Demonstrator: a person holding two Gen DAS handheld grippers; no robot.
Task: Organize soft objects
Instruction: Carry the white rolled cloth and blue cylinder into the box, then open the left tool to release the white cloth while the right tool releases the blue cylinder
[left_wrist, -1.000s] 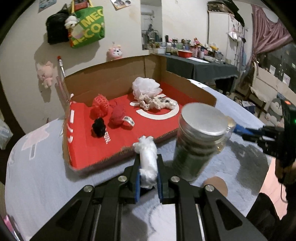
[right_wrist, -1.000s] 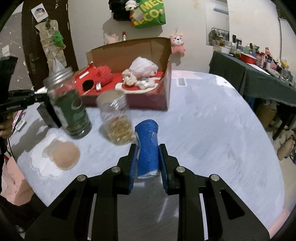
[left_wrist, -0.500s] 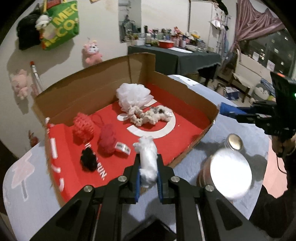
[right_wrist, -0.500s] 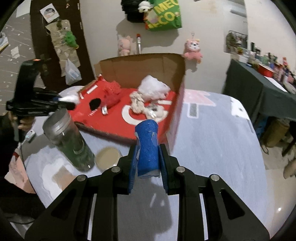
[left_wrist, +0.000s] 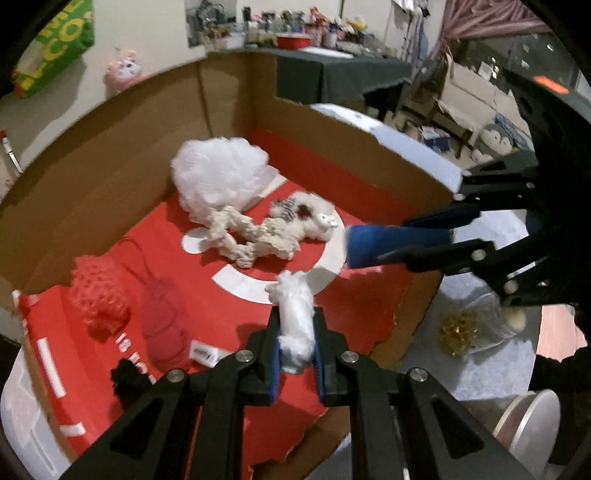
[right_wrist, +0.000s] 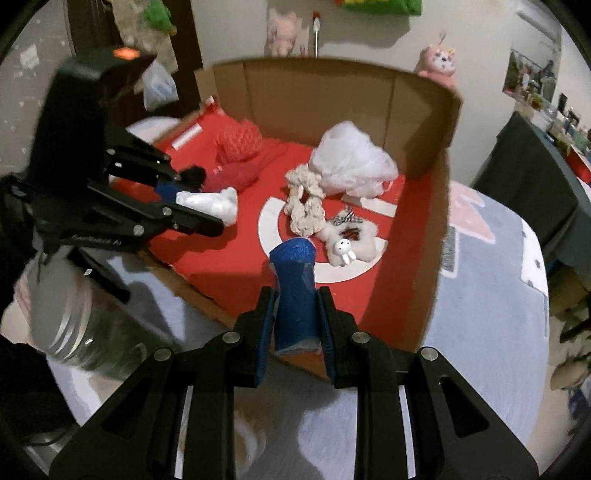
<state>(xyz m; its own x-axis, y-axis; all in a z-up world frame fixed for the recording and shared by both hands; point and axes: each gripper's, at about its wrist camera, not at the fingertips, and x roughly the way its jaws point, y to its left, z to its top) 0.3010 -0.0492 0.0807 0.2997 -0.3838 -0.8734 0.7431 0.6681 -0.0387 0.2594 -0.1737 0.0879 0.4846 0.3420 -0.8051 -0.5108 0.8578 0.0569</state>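
My left gripper (left_wrist: 295, 334) is shut on a fluffy white roll (left_wrist: 295, 314) and hangs over the near part of the red-lined cardboard box (left_wrist: 92, 192). My right gripper (right_wrist: 295, 314) is shut on a blue foam roll (right_wrist: 295, 288) just above the box's near edge (right_wrist: 229, 314). Each gripper shows in the other's view: the right gripper (left_wrist: 424, 236) with its blue roll (left_wrist: 373, 242), the left gripper (right_wrist: 207, 214) with its white roll (right_wrist: 212, 203). Inside lie a white mesh pouf (left_wrist: 218, 173), a cream rope toy (left_wrist: 247, 236), a bunny scrunchie (right_wrist: 347, 240), red soft pieces (left_wrist: 99, 299) and a black pompom (left_wrist: 129, 376).
A glass jar with gold bits (left_wrist: 469, 328) and a metal-lidded jar (left_wrist: 528, 417) stand on the grey cloth right of the box. A jar with a screw top (right_wrist: 85, 328) blurs at the lower left of the right wrist view. Plush toys and bags hang on the wall behind.
Both grippers have swung from beside the jars to over the box, each still holding its roll. The box now fills both views and the jars have slid to the edges.
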